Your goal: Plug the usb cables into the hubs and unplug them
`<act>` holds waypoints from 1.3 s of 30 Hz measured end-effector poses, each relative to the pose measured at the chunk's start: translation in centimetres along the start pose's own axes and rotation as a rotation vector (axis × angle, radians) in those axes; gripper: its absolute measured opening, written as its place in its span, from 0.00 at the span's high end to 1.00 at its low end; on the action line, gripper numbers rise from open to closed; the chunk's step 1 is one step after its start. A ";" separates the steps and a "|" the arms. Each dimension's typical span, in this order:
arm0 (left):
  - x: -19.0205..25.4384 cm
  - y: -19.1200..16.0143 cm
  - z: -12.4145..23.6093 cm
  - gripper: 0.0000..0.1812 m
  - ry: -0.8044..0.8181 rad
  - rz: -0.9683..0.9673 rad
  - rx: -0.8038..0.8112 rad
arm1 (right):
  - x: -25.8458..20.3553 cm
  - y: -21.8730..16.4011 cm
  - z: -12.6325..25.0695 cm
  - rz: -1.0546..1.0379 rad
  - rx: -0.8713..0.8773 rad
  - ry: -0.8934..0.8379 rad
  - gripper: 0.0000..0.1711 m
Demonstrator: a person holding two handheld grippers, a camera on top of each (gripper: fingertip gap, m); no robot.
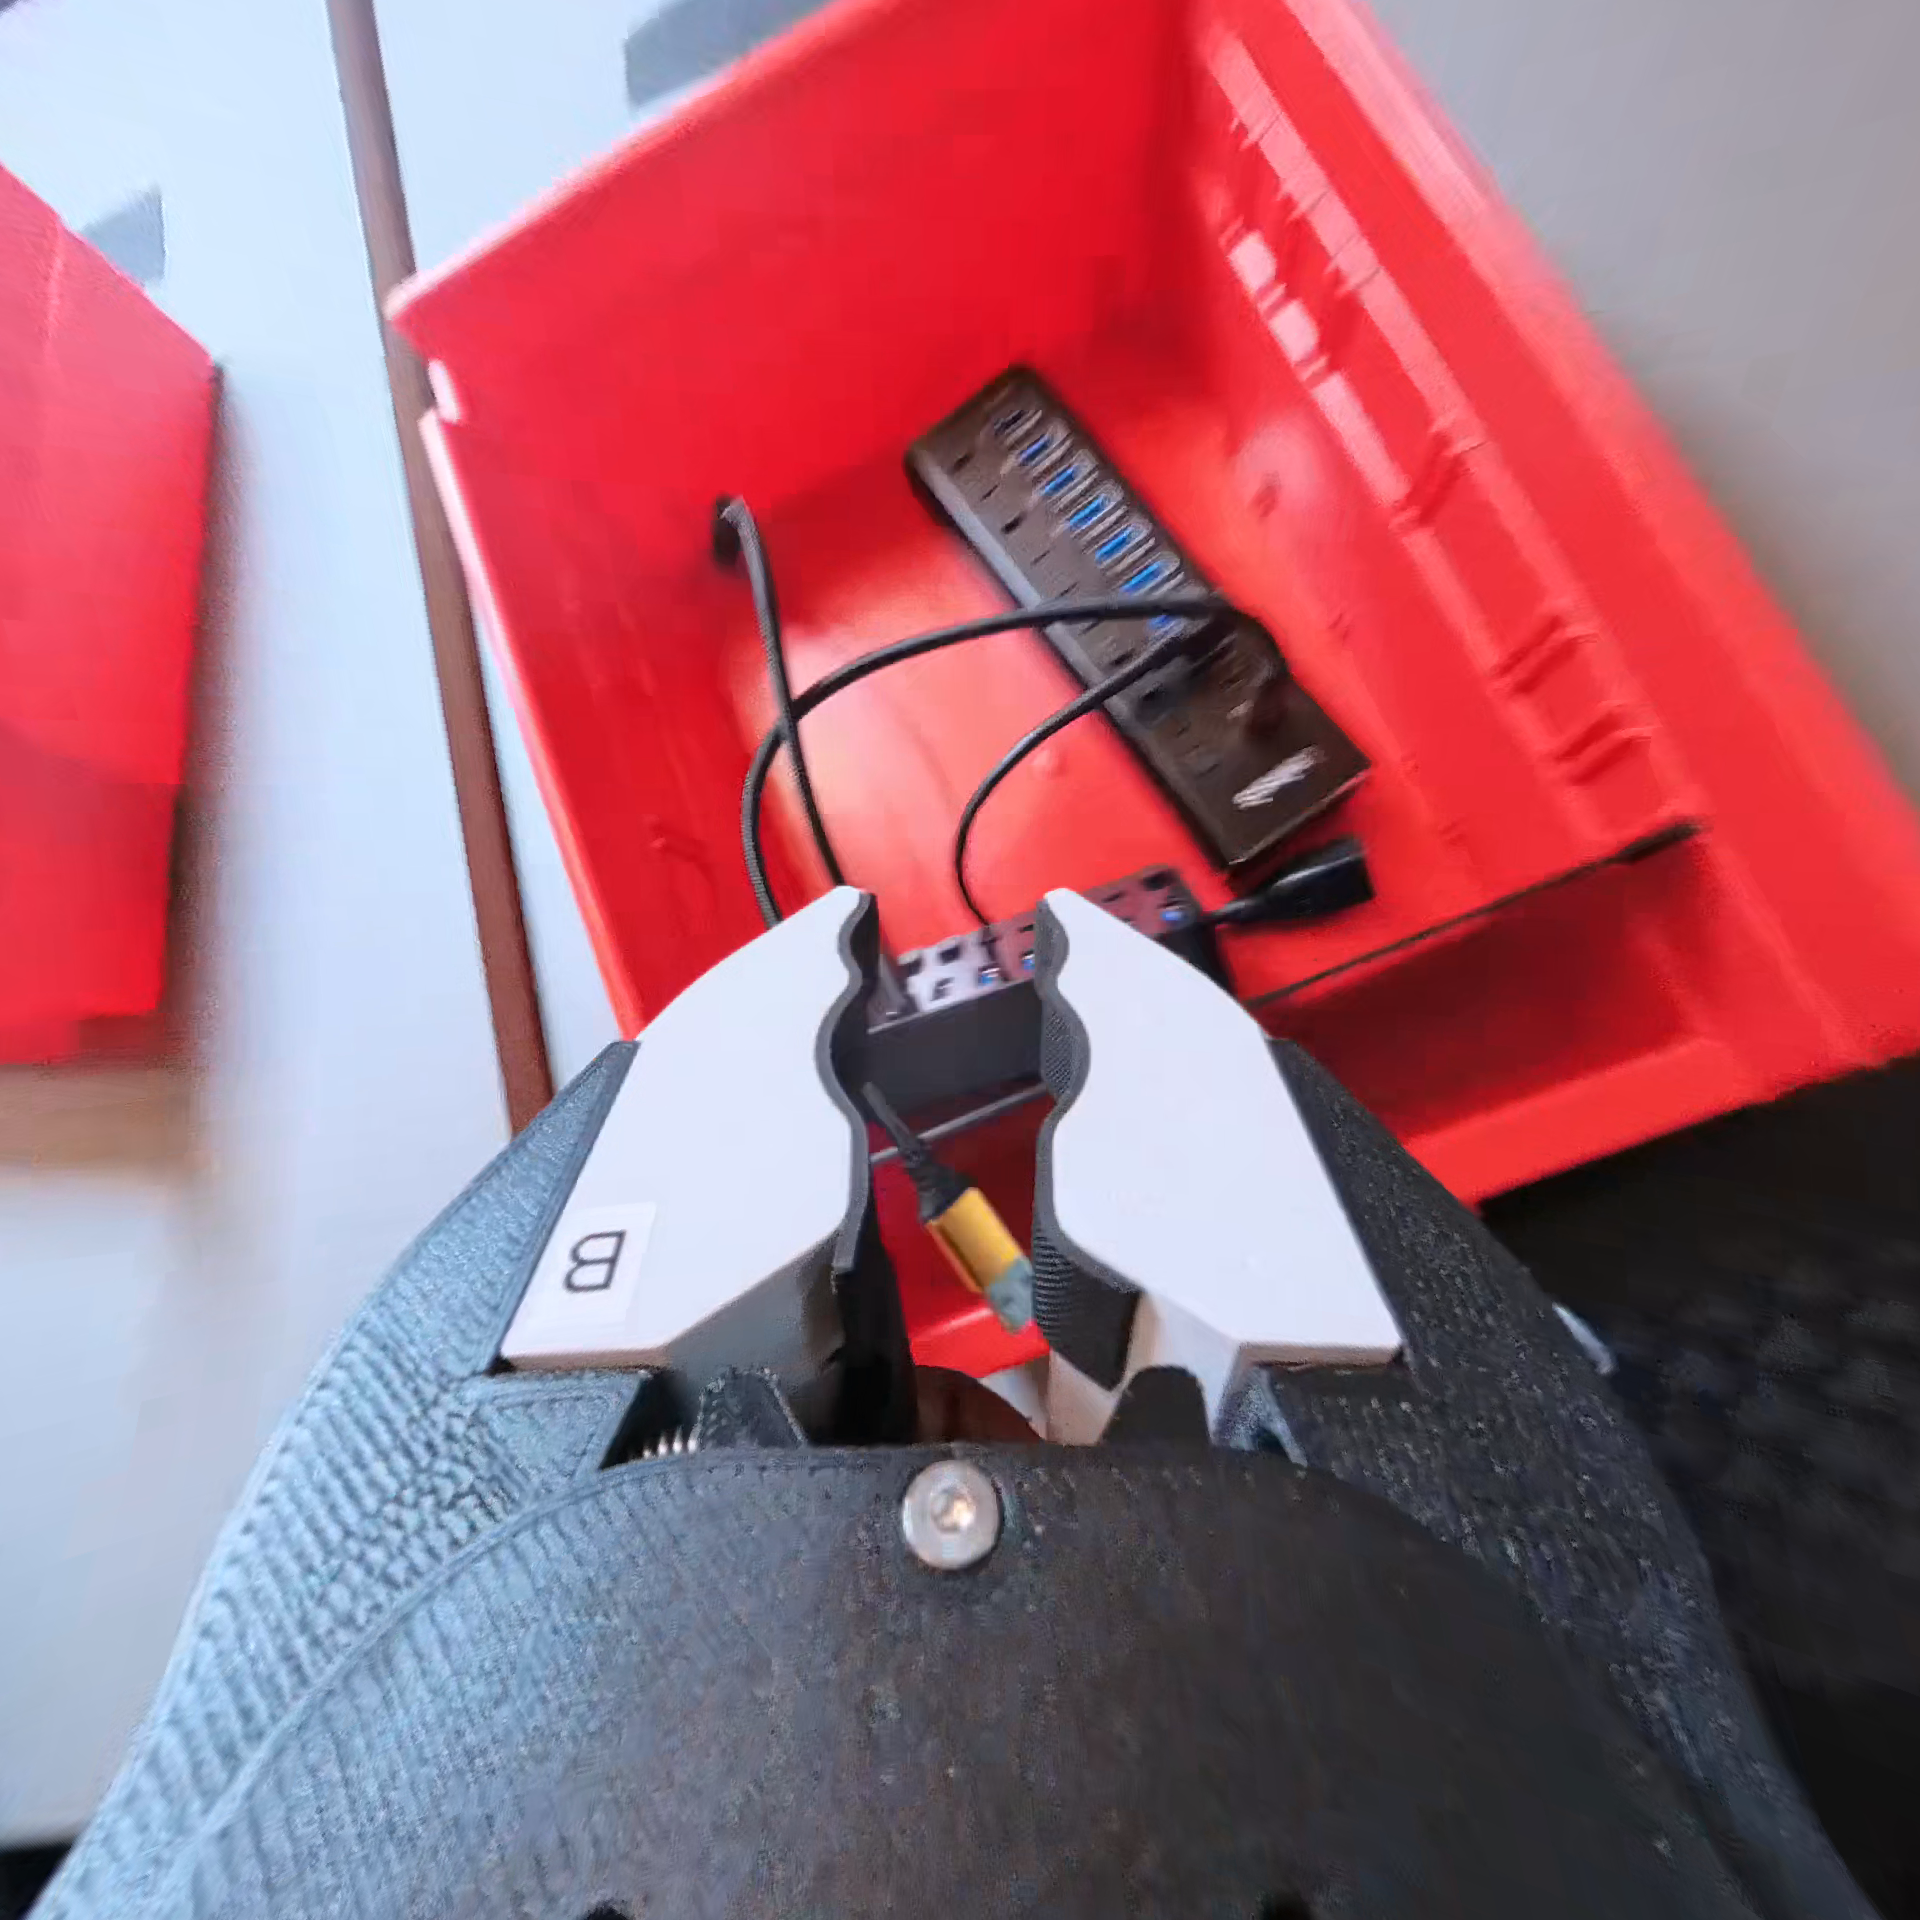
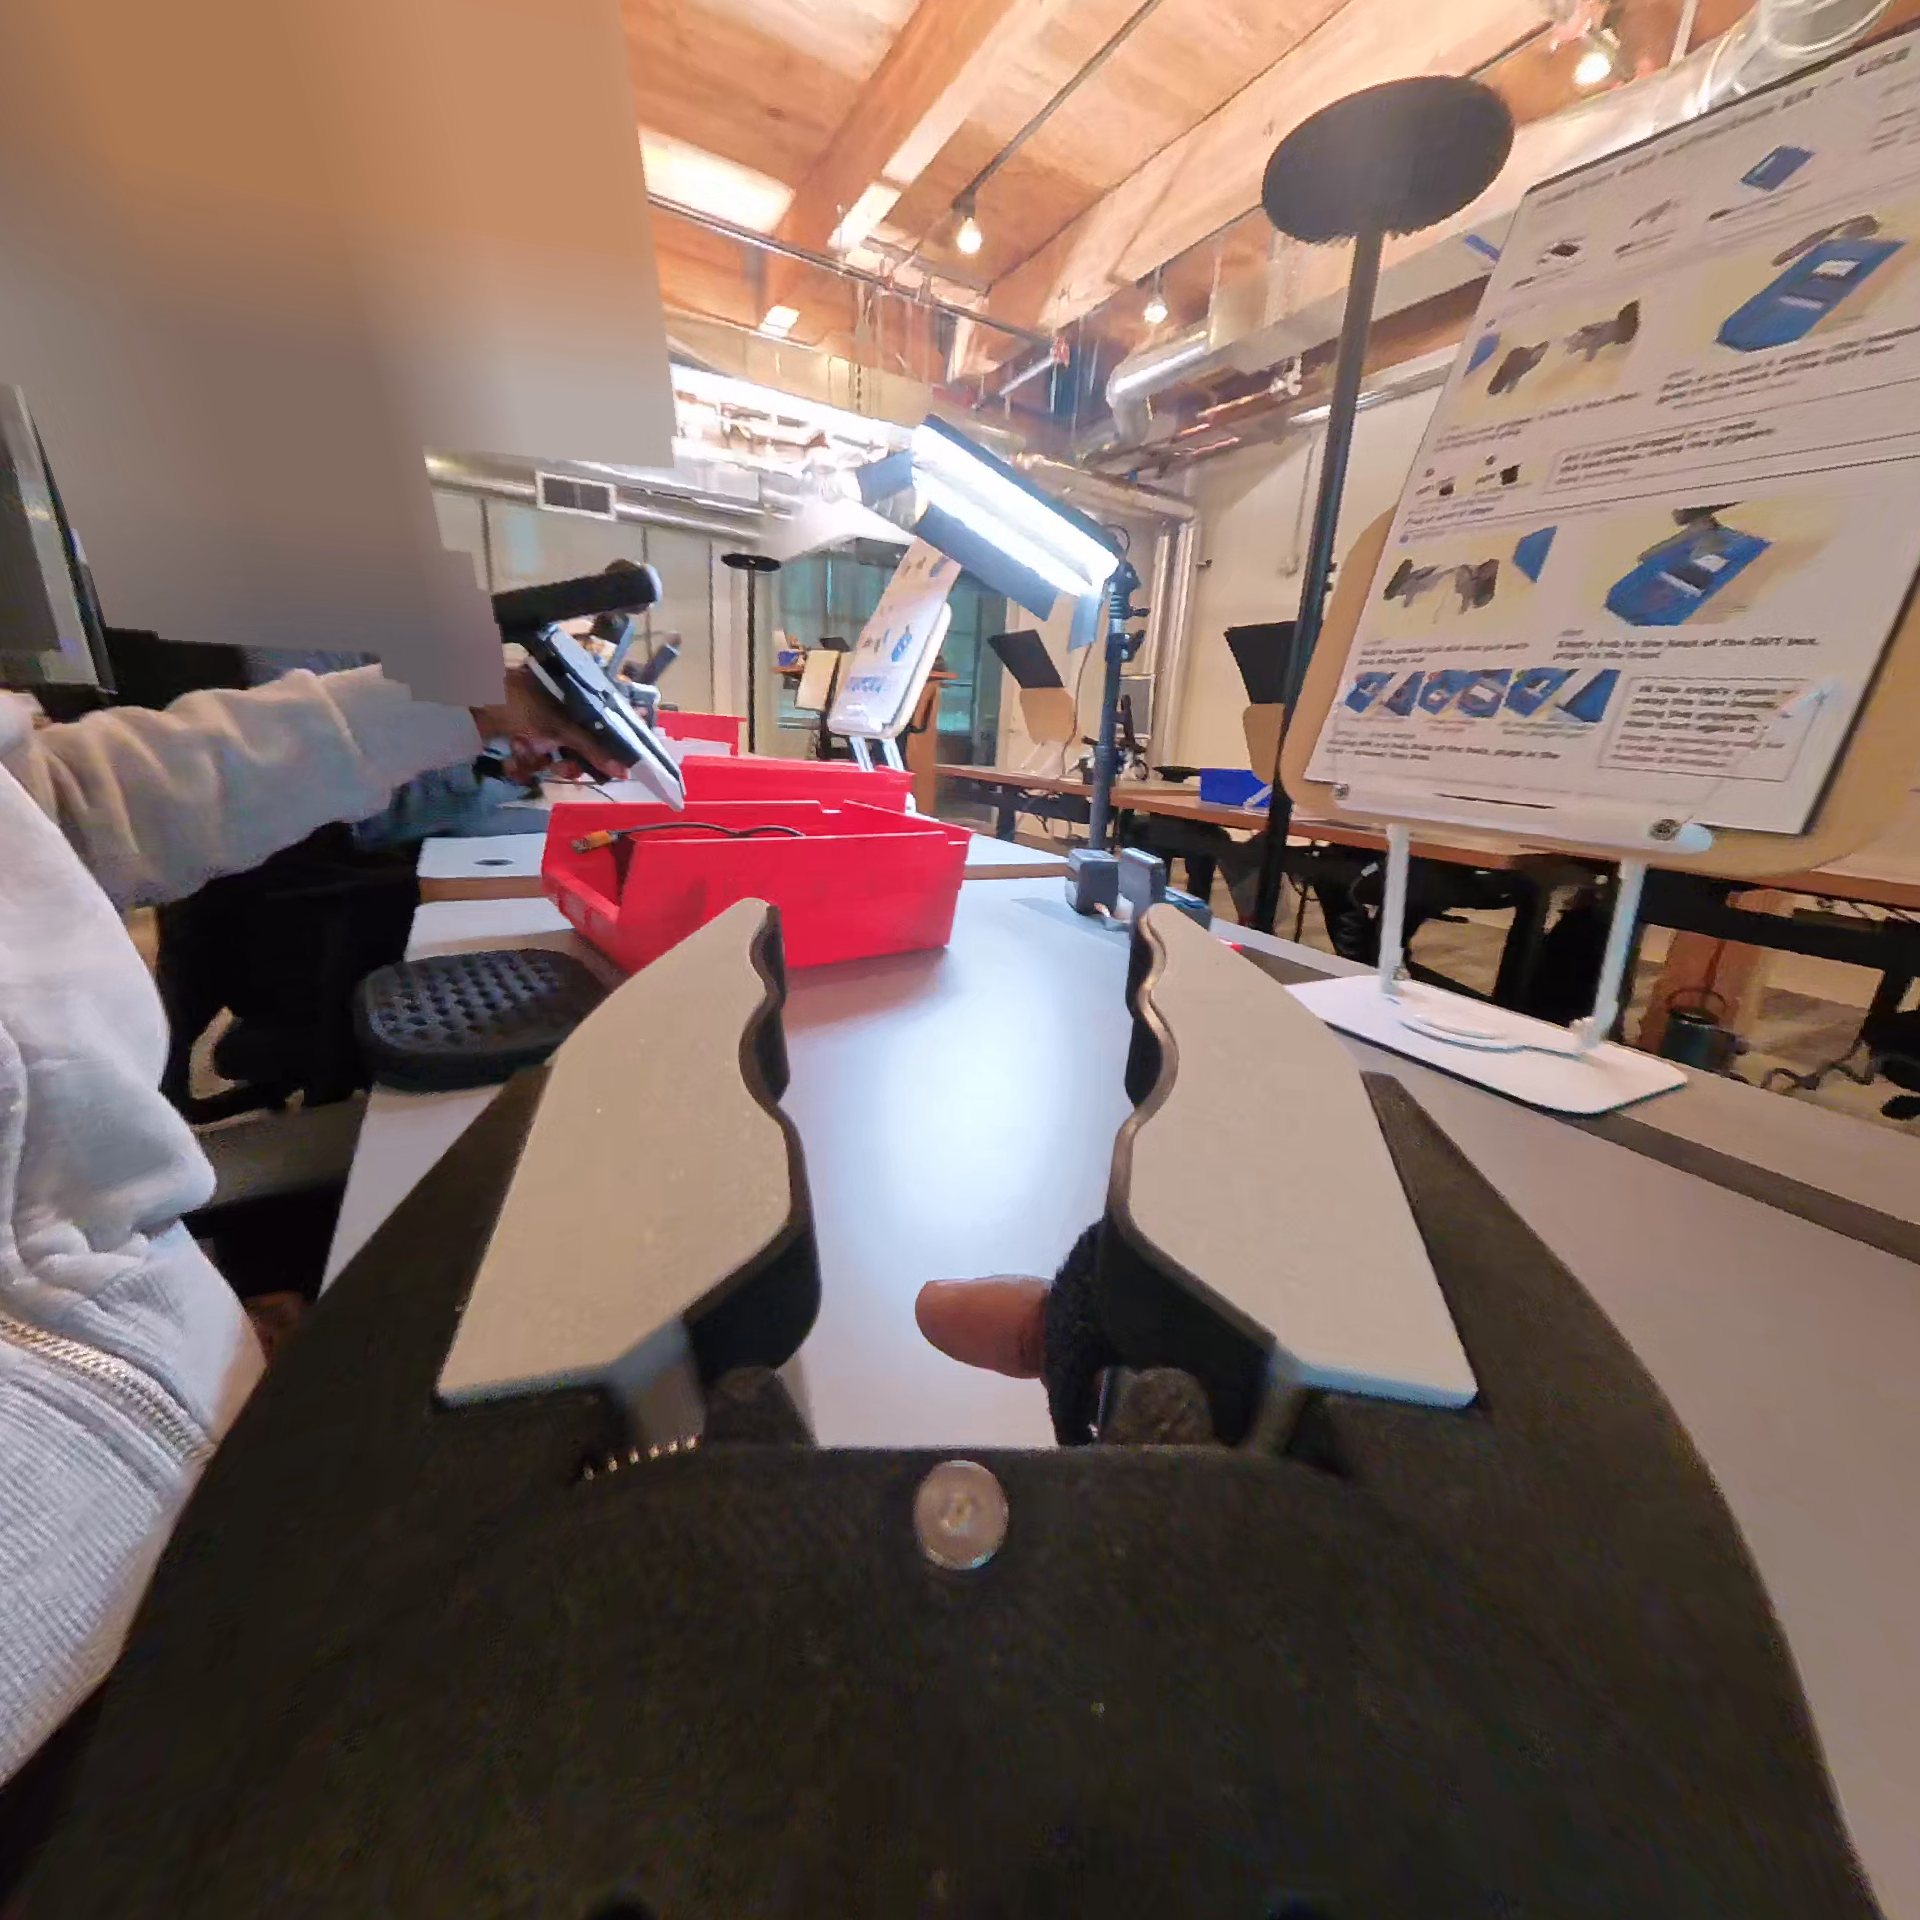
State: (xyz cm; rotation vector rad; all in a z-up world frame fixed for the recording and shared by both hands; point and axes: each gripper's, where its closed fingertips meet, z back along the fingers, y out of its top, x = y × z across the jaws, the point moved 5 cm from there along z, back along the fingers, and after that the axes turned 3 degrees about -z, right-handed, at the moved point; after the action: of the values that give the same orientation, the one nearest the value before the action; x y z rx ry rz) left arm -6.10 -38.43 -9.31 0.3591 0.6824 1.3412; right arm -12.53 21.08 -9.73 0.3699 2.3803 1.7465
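Your left gripper (image 1: 951, 935) open over red bin (image 1: 1351, 312), lining up yellow plug (image 1: 977, 1252); right gripper (image 2: 951, 961) open, parked.

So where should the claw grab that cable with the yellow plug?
Probably by the yellow plug itself, not the thin black cord behind it. The plug is stiff and blocky, so it gives flat sides to pinch. It lies slanted over the red bin's near rim, right between the open fingers of the left claw, so coming straight down from above looks easiest.
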 end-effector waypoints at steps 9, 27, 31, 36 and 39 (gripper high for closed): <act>-1.9 -1.2 -4.7 0.83 0.175 -0.076 -0.311 | 0.9 0.0 0.8 0.012 0.035 -0.089 0.66; -1.6 0.1 -3.1 0.94 0.149 -0.057 -0.165 | 1.1 -0.7 0.6 0.047 -0.011 -0.124 0.68; -1.6 2.2 -0.8 0.95 0.194 -0.113 -0.107 | 1.2 -0.7 0.6 0.052 -0.011 -0.129 0.68; -0.5 5.1 1.8 0.95 0.023 -0.149 -0.015 | 1.2 -0.7 0.7 0.055 -0.007 -0.135 0.69; 0.5 6.6 3.3 0.95 -0.182 -0.142 0.054 | 1.3 -0.6 0.7 0.060 -0.005 -0.141 0.69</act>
State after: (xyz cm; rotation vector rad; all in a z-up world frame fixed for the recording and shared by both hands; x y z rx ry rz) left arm -9.01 -36.03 -2.88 0.4620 0.5815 1.1415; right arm -13.61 21.93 -10.54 0.5502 2.2881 1.6904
